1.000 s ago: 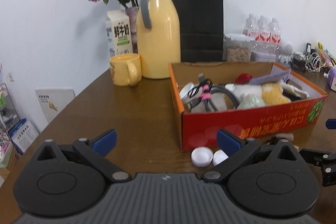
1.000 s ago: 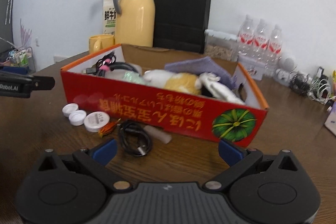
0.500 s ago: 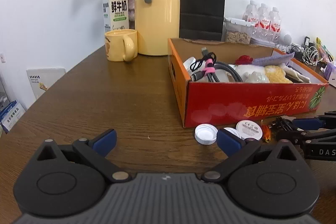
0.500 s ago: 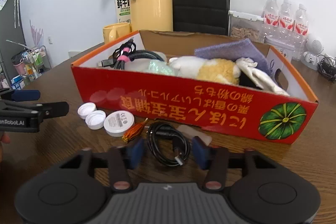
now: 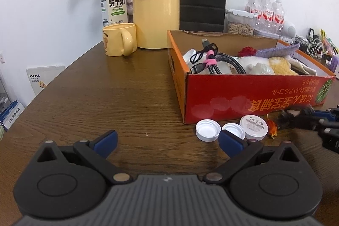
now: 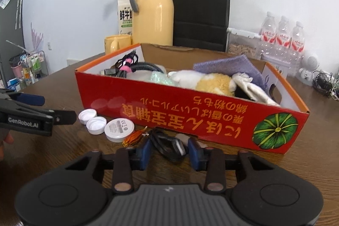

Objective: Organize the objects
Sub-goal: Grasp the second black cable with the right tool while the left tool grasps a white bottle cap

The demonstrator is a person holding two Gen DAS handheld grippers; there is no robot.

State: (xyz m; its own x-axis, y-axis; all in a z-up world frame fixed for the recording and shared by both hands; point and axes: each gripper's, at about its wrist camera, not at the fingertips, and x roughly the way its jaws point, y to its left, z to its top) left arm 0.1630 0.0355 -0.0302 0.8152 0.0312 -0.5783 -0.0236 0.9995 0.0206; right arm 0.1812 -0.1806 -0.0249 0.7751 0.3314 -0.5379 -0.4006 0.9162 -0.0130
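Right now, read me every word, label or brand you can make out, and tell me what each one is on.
"鲜牛奶" and "FRESH MILK": milk carton.
"GenRobot.AI": left gripper side.
"CE" mark: round white disc; its small print is unreadable.
Orange Japanese print, upside down: red cardboard box; not reliably readable.
Water bottles: red labels too blurred.
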